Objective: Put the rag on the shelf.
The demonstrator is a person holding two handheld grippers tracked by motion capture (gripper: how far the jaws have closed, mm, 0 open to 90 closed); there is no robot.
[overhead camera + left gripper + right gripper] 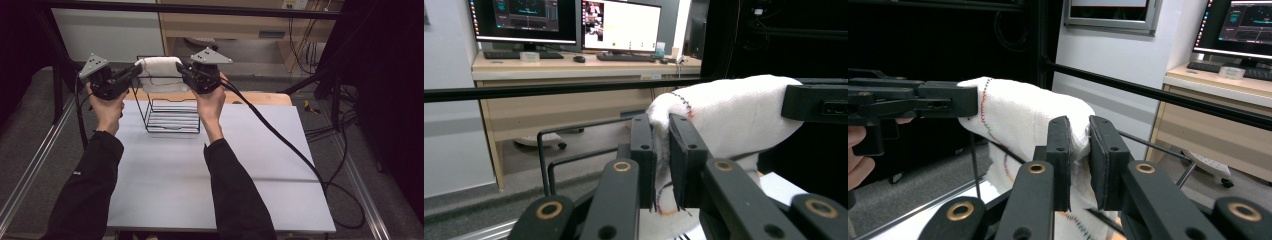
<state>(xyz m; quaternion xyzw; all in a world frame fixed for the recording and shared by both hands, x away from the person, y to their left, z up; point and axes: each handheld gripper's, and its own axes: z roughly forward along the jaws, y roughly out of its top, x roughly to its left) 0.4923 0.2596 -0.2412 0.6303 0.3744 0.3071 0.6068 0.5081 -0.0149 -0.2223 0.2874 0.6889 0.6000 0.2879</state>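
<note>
overhead, a white towel (159, 65) is held stretched above the top bar of a black wire rack (172, 114), one end pinched in the left gripper (134, 71), the other in the right gripper (184, 71). to drape it evenly, both ends would best be lowered level, with the cloth's middle kept over the bar.

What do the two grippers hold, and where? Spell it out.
A white towel, stretched over the wire rack: the left gripper pinches one end, the right gripper the other.
</note>
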